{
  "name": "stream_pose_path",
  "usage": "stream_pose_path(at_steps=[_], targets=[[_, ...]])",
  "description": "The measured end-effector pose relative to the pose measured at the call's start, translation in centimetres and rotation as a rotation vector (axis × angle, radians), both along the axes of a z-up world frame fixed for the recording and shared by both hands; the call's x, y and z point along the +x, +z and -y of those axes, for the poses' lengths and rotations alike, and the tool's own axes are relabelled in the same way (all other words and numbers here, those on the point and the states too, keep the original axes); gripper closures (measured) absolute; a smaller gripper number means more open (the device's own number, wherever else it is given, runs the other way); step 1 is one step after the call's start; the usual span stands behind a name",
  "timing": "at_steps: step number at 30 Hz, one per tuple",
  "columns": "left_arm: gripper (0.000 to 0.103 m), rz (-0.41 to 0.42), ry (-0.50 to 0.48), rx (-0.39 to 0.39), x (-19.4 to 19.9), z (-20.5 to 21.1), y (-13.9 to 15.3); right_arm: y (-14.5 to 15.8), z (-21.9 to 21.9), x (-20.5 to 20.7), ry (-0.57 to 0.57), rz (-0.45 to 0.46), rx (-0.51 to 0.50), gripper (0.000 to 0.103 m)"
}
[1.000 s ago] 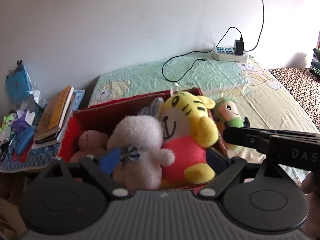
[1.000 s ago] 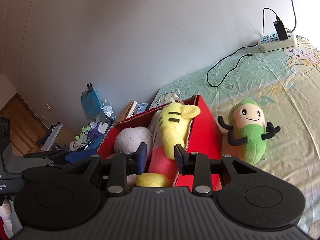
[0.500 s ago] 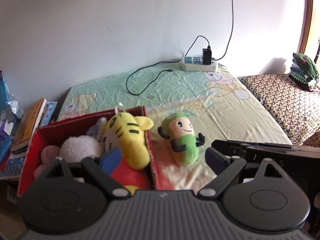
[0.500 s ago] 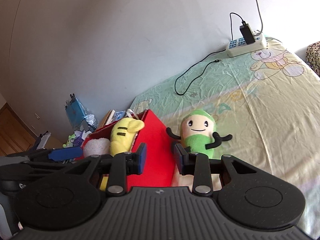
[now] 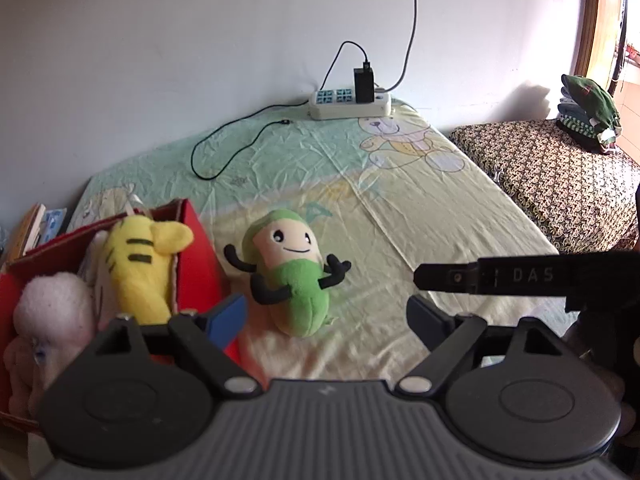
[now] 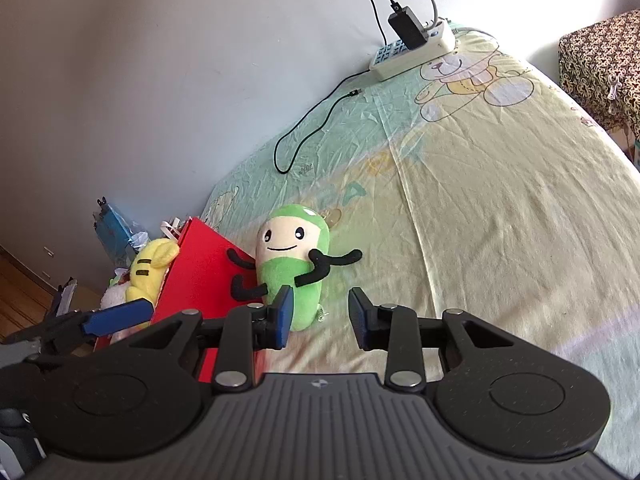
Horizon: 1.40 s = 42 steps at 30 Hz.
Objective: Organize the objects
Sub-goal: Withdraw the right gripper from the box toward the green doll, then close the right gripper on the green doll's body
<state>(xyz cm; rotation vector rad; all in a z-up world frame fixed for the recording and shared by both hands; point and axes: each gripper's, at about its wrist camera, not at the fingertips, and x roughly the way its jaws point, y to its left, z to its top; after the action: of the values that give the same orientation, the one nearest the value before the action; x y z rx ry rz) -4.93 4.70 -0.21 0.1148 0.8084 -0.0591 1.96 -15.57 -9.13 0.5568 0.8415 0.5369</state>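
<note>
A green bean-shaped plush [image 5: 290, 276] with a smiling face and black arms lies on the yellow-green bedsheet [image 5: 400, 208], just right of a red box [image 5: 196, 272]. The box holds a yellow tiger plush [image 5: 138, 268] and a pale pink plush [image 5: 52, 316]. My left gripper [image 5: 326, 316] hovers just short of the green plush, its jaws closing with nothing pressed between them. My right gripper [image 6: 322, 314] stands narrowly open beside the green plush [image 6: 292, 264], its left pad close to the plush's lower end and gripping nothing. The red box [image 6: 204, 276] sits left of it.
A white power strip [image 5: 350, 104] with a black charger and a looping cable [image 5: 224, 156] lies by the wall. A patterned surface [image 5: 560, 184] with folded clothes [image 5: 588, 112] borders the bed on the right. Books [image 5: 28, 232] and a blue packet [image 6: 114, 232] sit left of the box.
Both grippers have swung right from over the red box toward the green plush and come lower and closer to it. The left jaws have narrowed a little.
</note>
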Motion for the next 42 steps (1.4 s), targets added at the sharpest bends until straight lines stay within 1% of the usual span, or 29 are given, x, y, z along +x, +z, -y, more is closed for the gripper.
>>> stream_pose_path(at_steps=[3, 7, 10, 14, 17, 21, 24, 25, 27, 28, 29, 30, 36, 38, 40, 42], targets=[[0.019, -0.015, 0.009, 0.008, 0.9, 0.4, -1.8, -0.6, 0.2, 1.2, 0.018, -0.023, 0.023, 0.069], [0.019, -0.043, 0.040, 0.022, 2.4, 0.3, -3.6, -1.8, -0.4, 3.4, 0.064, -0.072, 0.075, 0.069], [0.019, -0.045, 0.056, 0.014, 3.3, -0.2, -4.1, -2.5, -1.2, 4.6, 0.099, -0.097, 0.096, 0.069], [0.017, -0.051, 0.062, -0.025, 4.4, -0.9, -4.7, -3.6, -2.6, 6.1, 0.144, -0.120, 0.102, 0.069], [0.017, -0.054, 0.063, -0.016, 5.0, -0.8, -5.2, -4.5, -3.2, 7.1, 0.162, -0.142, 0.109, 0.069], [0.025, -0.074, 0.068, -0.026, 6.0, -1.0, -5.9, -5.4, -3.9, 8.2, 0.171, -0.162, 0.130, 0.069], [0.028, -0.090, 0.083, -0.024, 6.7, -1.2, -6.4, -6.0, -4.2, 8.8, 0.174, -0.180, 0.145, 0.069], [0.028, -0.089, 0.086, -0.023, 6.9, -1.2, -6.5, -6.2, -4.3, 9.0, 0.179, -0.185, 0.146, 0.070], [0.028, -0.082, 0.090, -0.019, 7.0, -1.3, -6.6, -6.4, -4.5, 9.1, 0.195, -0.189, 0.155, 0.080], [0.028, -0.080, 0.088, -0.017, 7.0, -1.3, -6.6, -6.4, -4.5, 9.1, 0.198, -0.183, 0.159, 0.083], [0.028, -0.079, 0.086, -0.017, 7.1, -1.3, -6.6, -6.3, -4.5, 9.1, 0.199, -0.176, 0.160, 0.088], [0.028, -0.079, 0.082, -0.023, 7.1, -1.4, -6.6, -6.2, -4.5, 9.1, 0.200, -0.172, 0.161, 0.090], [0.028, -0.076, 0.053, -0.060, 6.7, -1.3, -6.4, -5.4, -3.7, 8.5, 0.222, -0.153, 0.172, 0.095], [0.030, -0.077, 0.036, -0.079, 6.5, -1.1, -6.2, -5.0, -3.1, 8.2, 0.224, -0.144, 0.187, 0.103], [0.031, -0.079, 0.015, -0.093, 6.2, -0.8, -6.0, -4.8, -2.8, 7.9, 0.237, -0.154, 0.205, 0.103], [0.032, -0.070, 0.004, -0.084, 5.9, -0.5, -5.8, -4.4, -2.8, 7.4, 0.239, -0.143, 0.193, 0.103]])
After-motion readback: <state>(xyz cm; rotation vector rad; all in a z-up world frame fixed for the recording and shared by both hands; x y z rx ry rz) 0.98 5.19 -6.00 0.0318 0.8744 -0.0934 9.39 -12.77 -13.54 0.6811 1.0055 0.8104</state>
